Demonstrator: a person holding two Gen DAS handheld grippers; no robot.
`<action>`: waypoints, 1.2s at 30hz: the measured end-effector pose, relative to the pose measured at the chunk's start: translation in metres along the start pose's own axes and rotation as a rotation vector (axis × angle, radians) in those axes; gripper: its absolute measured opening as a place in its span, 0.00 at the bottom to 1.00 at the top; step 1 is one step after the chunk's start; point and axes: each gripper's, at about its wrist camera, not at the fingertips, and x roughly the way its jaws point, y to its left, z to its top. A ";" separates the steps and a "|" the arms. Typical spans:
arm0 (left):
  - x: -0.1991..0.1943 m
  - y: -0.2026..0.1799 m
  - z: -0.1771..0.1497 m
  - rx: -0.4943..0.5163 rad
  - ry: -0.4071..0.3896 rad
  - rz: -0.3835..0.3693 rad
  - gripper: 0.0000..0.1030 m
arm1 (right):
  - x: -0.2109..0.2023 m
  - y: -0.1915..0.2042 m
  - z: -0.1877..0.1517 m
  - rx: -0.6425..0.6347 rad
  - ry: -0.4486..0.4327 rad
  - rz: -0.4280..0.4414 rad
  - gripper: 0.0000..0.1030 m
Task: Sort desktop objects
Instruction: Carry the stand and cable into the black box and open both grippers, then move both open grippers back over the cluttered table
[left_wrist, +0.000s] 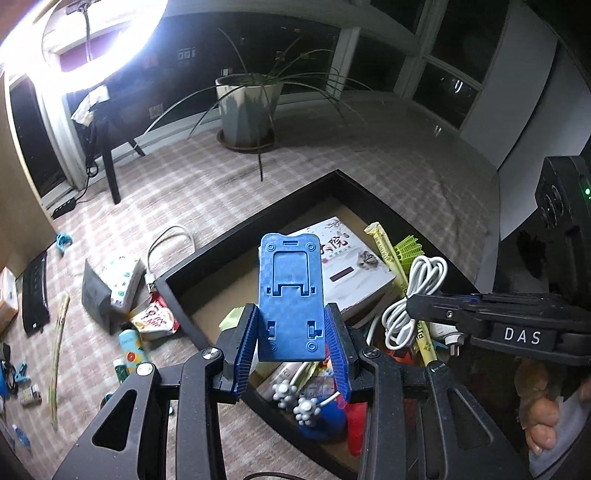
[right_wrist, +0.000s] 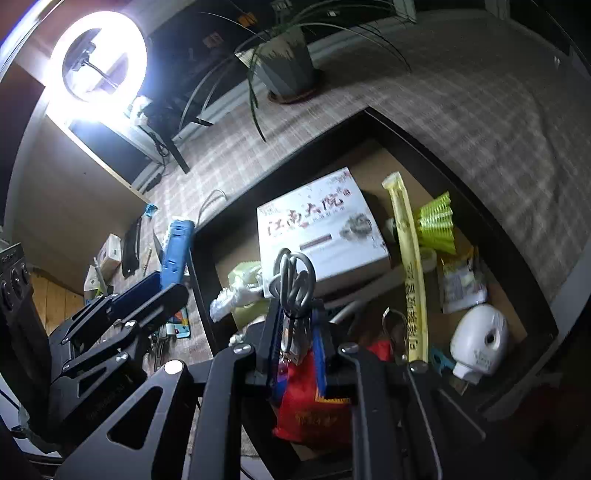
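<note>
While it hangs above the black-walled rectangular tray (left_wrist: 258, 218) on the checked-cloth table (left_wrist: 229, 177), the flat blue plastic phone stand (left_wrist: 290, 299) shows a woven-look surface, a folded-in hinged flap with a rectangular cut-out, and small round studs at its corners. The left gripper (left_wrist: 291, 349) pinches the stand by its two long edges near the lower end, blue ribbed pads pressed against it, so most of it projects forward past the fingertips. To its right, the right gripper (right_wrist: 295, 332) is closed on a coiled white charging cable (left_wrist: 413, 295) bound with a dark tie, its loops rising above the fingertips over the tray. "DAS" is printed in white on the right gripper's black body. In the tray lies a white box (right_wrist: 325, 229) with red brush characters, partly legible as "江南大院".
</note>
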 end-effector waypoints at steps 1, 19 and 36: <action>0.000 -0.001 0.001 0.001 -0.003 0.001 0.35 | 0.000 0.000 0.001 0.000 -0.005 -0.008 0.19; -0.040 0.019 -0.001 -0.010 -0.115 0.081 0.52 | 0.010 0.046 0.005 -0.090 -0.009 -0.032 0.39; -0.076 0.188 -0.087 -0.327 -0.013 0.285 0.52 | 0.074 0.179 -0.025 -0.303 0.105 0.048 0.40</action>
